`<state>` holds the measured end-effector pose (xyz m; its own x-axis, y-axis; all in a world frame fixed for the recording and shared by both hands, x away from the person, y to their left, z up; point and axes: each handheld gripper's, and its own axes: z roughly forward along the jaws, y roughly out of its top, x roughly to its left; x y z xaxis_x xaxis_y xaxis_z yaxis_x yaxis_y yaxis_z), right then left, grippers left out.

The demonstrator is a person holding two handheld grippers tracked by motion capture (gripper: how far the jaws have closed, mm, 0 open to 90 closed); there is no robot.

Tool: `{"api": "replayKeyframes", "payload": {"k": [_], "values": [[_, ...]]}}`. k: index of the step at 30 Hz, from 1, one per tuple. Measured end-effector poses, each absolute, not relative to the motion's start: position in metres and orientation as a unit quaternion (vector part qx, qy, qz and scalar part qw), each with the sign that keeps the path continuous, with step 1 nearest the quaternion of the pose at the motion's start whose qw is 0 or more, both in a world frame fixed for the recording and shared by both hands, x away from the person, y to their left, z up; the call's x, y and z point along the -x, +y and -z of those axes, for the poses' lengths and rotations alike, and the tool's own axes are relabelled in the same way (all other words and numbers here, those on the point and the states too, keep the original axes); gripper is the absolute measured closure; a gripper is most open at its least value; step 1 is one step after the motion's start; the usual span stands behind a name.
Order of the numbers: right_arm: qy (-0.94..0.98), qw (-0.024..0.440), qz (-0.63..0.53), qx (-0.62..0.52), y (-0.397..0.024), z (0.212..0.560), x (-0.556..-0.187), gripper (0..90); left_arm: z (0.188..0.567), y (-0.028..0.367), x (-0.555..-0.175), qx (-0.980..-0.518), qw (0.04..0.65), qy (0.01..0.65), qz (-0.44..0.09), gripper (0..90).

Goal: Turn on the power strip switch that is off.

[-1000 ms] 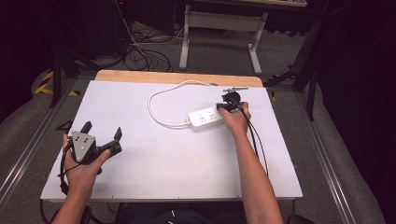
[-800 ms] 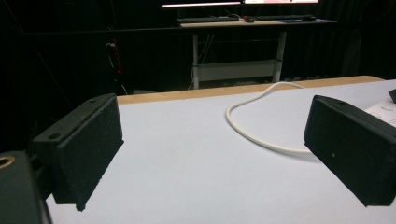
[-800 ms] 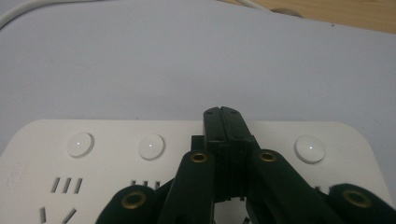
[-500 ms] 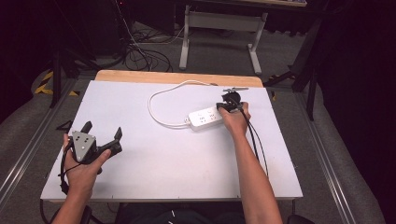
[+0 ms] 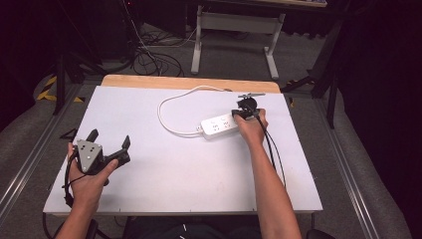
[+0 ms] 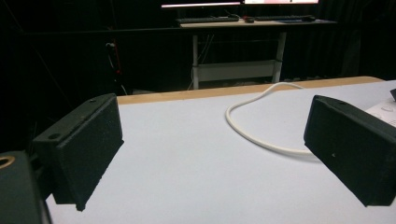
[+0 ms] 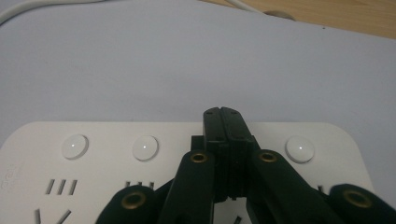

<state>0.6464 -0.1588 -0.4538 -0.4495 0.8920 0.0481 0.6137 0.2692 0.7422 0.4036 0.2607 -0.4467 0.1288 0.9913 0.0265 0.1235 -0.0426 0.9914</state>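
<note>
The right hand-held gripper [image 7: 223, 113] rises from the bottom edge, its two black jaws pressed flat together with no gap and nothing between them. Brass-coloured rivets dot the black links behind the jaws. The closed tips lie over the top face of a white power strip [image 7: 42, 140], in line with its row of round white buttons [image 7: 74, 146]: two buttons show at the left of the jaws and one [image 7: 299, 149] at the right. Whether the tips touch the strip cannot be told. Socket slots [image 7: 61, 186] show at the lower left. The strip lies on the pale bench [image 7: 140, 65]. A white cable [image 7: 28, 8] curves across the top left corner, and the bench's wooden edge [image 7: 345, 16] crosses the top right.
</note>
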Motion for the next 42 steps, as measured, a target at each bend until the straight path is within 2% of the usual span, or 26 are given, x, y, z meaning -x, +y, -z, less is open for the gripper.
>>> {"api": "replayKeyframes", "payload": {"k": [26,30,42], "values": [[0.776,0.201,-0.348,-0.486,-0.16,0.451,-0.646,90.0,0.447,0.26,-0.405,-0.57,0.492,0.488,-0.442,5.1],[0.769,0.221,-0.368,-0.473,-0.161,0.44,-0.642,90.0,0.447,0.26,-0.405,-0.571,0.491,0.487,-0.443,5.1],[0.766,0.231,-0.382,-0.463,-0.171,0.42,-0.632,90.0,0.447,0.258,-0.406,-0.574,0.491,0.484,-0.441,5.0]]}}
